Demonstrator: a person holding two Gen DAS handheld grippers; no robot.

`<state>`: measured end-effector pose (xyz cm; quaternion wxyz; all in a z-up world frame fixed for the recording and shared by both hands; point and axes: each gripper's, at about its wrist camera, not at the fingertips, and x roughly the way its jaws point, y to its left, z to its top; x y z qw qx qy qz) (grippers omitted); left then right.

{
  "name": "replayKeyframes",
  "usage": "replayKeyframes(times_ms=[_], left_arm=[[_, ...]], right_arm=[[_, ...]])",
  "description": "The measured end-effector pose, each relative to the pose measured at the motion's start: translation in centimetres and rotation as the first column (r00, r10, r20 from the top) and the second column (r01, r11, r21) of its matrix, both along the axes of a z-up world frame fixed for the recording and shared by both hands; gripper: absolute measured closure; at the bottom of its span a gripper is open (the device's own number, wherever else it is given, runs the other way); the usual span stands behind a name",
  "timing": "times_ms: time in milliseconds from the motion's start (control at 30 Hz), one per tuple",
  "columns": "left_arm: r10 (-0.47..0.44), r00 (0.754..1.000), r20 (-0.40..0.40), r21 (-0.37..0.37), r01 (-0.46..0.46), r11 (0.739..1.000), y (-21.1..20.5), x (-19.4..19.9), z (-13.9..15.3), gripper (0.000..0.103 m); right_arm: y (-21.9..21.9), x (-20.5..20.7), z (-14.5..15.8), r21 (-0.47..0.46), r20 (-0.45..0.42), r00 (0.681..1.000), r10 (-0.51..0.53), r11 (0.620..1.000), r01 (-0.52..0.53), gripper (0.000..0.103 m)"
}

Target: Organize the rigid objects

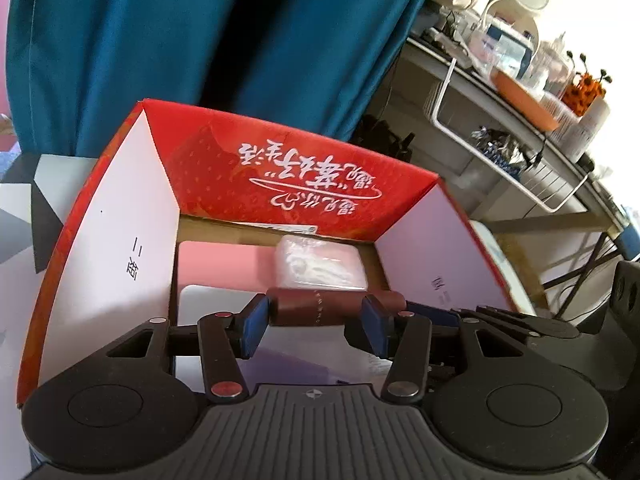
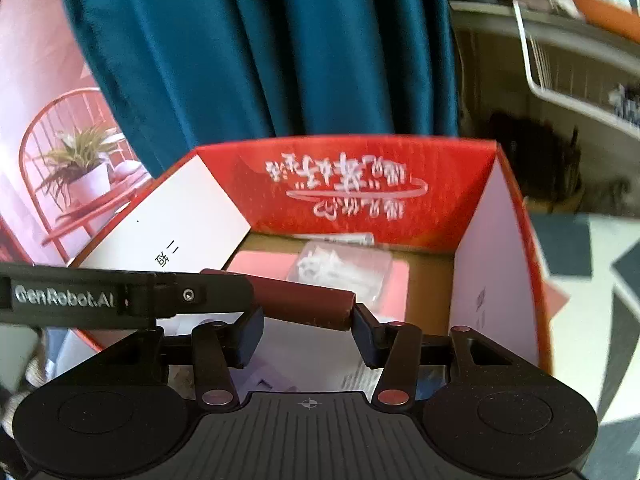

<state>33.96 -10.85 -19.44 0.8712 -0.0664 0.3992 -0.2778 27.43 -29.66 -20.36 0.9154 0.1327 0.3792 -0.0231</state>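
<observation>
A dark red oblong case (image 1: 312, 310) (image 2: 304, 300) hangs crosswise over the open red cardboard box (image 1: 304, 168) (image 2: 360, 184). My left gripper (image 1: 314, 328) stands part open. Its left pad is at the case's left end and its right finger crosses in front of the case. My right gripper (image 2: 308, 332) is shut on the case, whose right end sits against its right finger. The left tool's labelled black side (image 2: 80, 300) reaches in from the left and covers the case's far end. Inside the box lie a pink flat piece (image 1: 224, 264) (image 2: 256, 264) and a clear plastic packet (image 1: 320, 264) (image 2: 344, 268).
White flaps (image 1: 120, 248) (image 2: 180, 216) stand up along the box's sides. A teal curtain (image 1: 160, 40) (image 2: 240, 40) hangs behind the box. A cluttered shelf with a white wire basket (image 1: 500, 152) is at the right. A pink poster of a chair (image 2: 60, 160) is at the left.
</observation>
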Motion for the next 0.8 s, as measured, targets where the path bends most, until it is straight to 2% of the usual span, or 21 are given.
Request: replayKeyframes(times_ms=[233,267,333,467,500,533,600,800], left_arm=[[-0.003,0.999,0.036,0.020,0.002,1.000,0.2,-0.6,0.9,0.047],[-0.002,0.999,0.043,0.021,0.001,1.000,0.3,-0.9,1.2,0.044],[0.008,0.998,0.068,0.030,-0.010,0.999,0.6,-1.6,2.1,0.037],[0.046,0.986,0.158,0.063,-0.057,0.996,1.4,-3.7,4.4,0.010],[0.050,0.981,0.186,0.061,-0.063,0.996,1.7,-4.3,5.1,0.005],[0.059,0.976,0.211,0.060,-0.073,0.995,2.1,-5.1,5.9,0.004],[0.080,0.968,0.239,0.072,-0.099,0.992,2.5,-6.3,7.2,0.001],[0.166,0.931,0.325,0.154,-0.226,0.962,4.0,-10.7,11.2,0.000]], right_arm=[[0.5,-0.3,0.2,-0.022,0.001,1.000,0.003,1.000,-0.003,0.053],[0.6,-0.5,0.5,-0.027,0.006,1.000,0.003,1.000,-0.003,0.052],[0.7,-0.8,1.3,-0.041,0.020,1.000,0.004,0.999,-0.003,0.042],[1.2,-2.1,3.2,-0.081,0.058,0.998,0.008,0.997,-0.004,0.025],[1.3,-2.5,3.8,-0.090,0.068,0.998,0.011,0.996,-0.005,0.017],[1.5,-2.9,4.4,-0.098,0.079,0.997,0.012,0.995,-0.004,0.009],[1.8,-3.9,5.6,-0.111,0.103,0.995,0.011,0.994,0.000,0.002],[3.5,-6.8,9.4,-0.119,0.166,0.986,0.036,0.993,-0.016,0.000]])
